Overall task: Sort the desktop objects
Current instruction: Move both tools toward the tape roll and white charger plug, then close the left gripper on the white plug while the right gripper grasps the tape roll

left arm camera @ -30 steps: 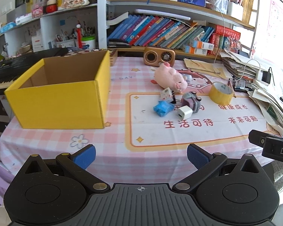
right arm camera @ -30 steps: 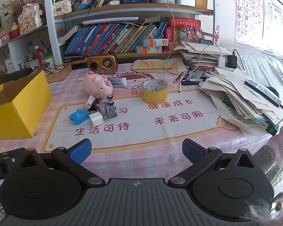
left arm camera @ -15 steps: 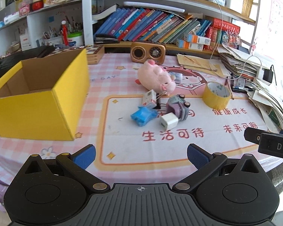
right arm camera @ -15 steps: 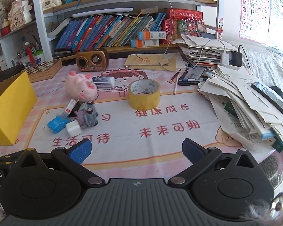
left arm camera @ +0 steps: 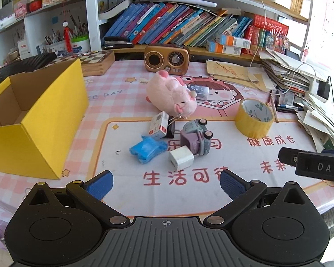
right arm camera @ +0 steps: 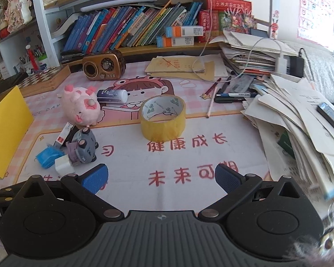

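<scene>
Both tongs have moved in over the desk in the last second. Left gripper [left arm camera: 166,183] and right gripper [right arm camera: 159,176] gape wide, empty. White charger cube [left arm camera: 181,161] lies just ahead of the left; yellow box [left arm camera: 40,120] far left. Approach stage, nothing sorted yet.

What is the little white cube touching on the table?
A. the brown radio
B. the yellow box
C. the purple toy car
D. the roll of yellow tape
C: the white cube sits right against the purple toy car in the small pile, while the tape roll, yellow box and radio all stand well apart from it.
</scene>
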